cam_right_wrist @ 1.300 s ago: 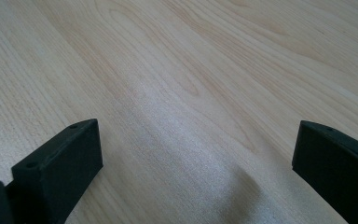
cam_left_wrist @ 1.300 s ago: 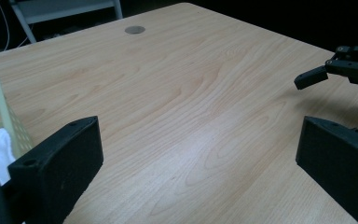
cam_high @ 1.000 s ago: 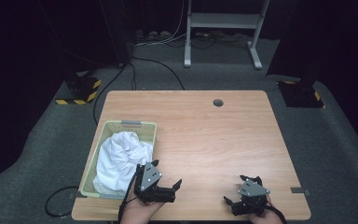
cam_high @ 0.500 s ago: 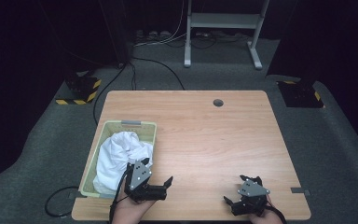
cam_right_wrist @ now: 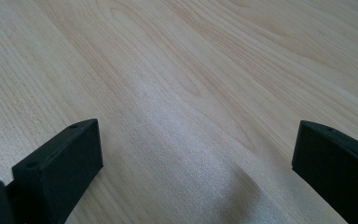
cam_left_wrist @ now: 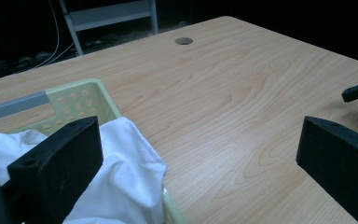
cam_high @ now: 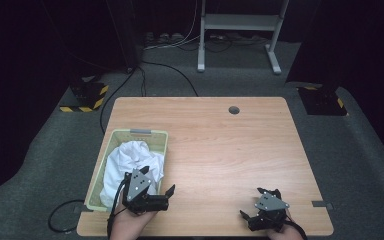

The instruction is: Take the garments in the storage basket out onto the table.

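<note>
At the near left corner of the wooden table sits a pale green basket (perforated walls, a grey handle on its far rim) heaped with white cloth. The left gripper hovers at the basket's near right corner, one jaw over the cloth and one over bare wood, spread wide and holding nothing. The right gripper sits low over bare tabletop near the front edge, well apart from the basket, jaws likewise wide apart and empty.

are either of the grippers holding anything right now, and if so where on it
Nothing is held. The left gripper is open beside the basket of white cloth; the right gripper is open over bare table.
</note>
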